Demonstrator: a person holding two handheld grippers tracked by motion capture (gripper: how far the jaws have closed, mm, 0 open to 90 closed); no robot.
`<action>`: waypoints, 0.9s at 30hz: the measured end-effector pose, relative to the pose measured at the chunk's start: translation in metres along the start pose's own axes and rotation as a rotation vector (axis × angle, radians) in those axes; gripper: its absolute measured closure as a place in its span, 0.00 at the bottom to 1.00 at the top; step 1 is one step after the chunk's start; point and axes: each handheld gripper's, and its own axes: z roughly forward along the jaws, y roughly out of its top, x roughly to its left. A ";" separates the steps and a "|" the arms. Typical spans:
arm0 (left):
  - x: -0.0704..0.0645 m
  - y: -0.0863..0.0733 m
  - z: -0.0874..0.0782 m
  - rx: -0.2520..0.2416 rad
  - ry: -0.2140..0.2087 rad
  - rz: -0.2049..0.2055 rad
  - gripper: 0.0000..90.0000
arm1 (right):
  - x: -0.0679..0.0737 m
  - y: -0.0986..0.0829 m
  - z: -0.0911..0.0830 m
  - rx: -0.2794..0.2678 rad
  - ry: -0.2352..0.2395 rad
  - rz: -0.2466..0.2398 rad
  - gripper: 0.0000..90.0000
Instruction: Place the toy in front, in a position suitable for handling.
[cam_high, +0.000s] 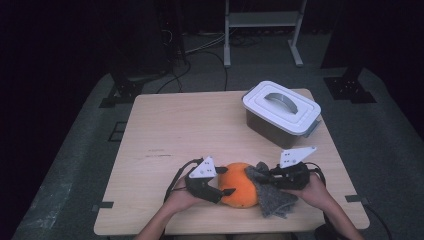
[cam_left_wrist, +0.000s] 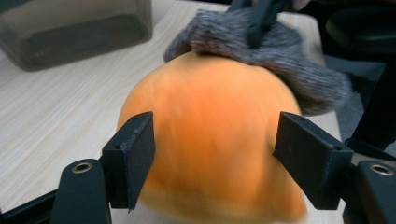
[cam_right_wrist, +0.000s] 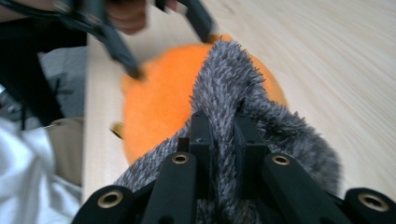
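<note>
Orange plush (cam_high: 239, 186) near table edge (cam_high: 210, 231), grey cloth (cam_high: 272, 196) pinched

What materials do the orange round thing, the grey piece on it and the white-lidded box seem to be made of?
Orange round thing: probably soft plush or felt; matte, slightly fuzzy, no shine.
Grey piece: fluffy knit or fleece fabric; short fibres stand up, and it folds between the right gripper fingers.
Box: likely hard plastic; smooth white lid with a moulded handle, and dark walls that look see-through in the left gripper view.

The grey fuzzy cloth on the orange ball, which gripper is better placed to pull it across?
Right. The right gripper is already pinched on the grey cloth; the left gripper stands open around the orange ball.
</note>
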 end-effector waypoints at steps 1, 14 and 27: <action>0.000 0.000 0.000 -0.001 0.000 0.000 0.31 | -0.004 -0.004 -0.002 -0.004 -0.010 0.019 0.88; -0.004 0.000 0.012 0.009 0.008 -0.001 0.35 | 0.018 0.025 -0.005 -0.037 -0.011 -0.082 0.89; -0.001 0.001 0.007 -0.001 -0.025 -0.001 0.32 | 0.015 0.011 0.007 0.011 -0.034 -0.088 0.89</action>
